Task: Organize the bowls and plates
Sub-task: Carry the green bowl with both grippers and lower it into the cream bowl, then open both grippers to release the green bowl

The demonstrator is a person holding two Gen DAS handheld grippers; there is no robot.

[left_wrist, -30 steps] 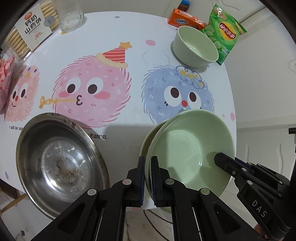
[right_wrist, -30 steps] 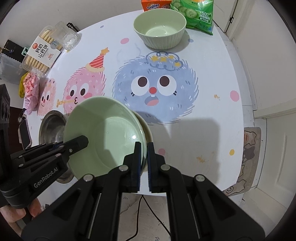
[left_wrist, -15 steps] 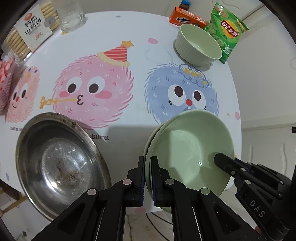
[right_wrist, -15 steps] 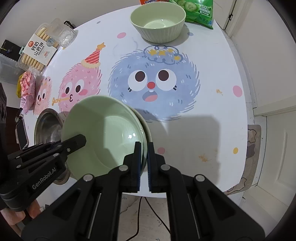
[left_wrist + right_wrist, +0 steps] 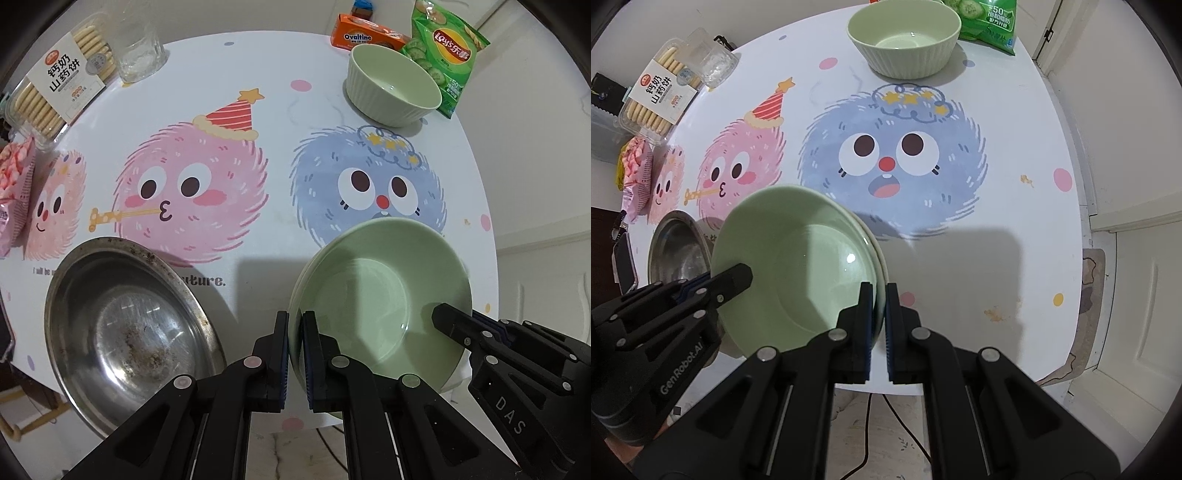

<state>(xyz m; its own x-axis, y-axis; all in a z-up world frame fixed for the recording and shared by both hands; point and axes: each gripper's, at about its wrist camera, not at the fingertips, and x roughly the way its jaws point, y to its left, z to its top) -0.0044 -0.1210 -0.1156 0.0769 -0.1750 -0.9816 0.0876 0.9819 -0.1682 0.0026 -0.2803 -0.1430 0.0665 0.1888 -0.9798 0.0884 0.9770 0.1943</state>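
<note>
fingers (image 5: 309, 354) pinch stacked green plates (image 5: 376, 306), lower one mostly hidden.

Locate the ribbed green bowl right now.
The ribbed green bowl stands at the table's far edge, right of centre in the left wrist view, against the Lay's chip bag and Ovaltine box, just beyond the blue monster print.

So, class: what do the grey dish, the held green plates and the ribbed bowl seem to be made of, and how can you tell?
Grey dish: likely stainless steel; dull mirror sheen, fine scratches, brownish residue.
Green plates: probably glazed ceramic, possibly melamine; smooth, glossy highlight.
Ribbed bowl: apparently glazed ceramic; thick wall, soft shine.
</note>
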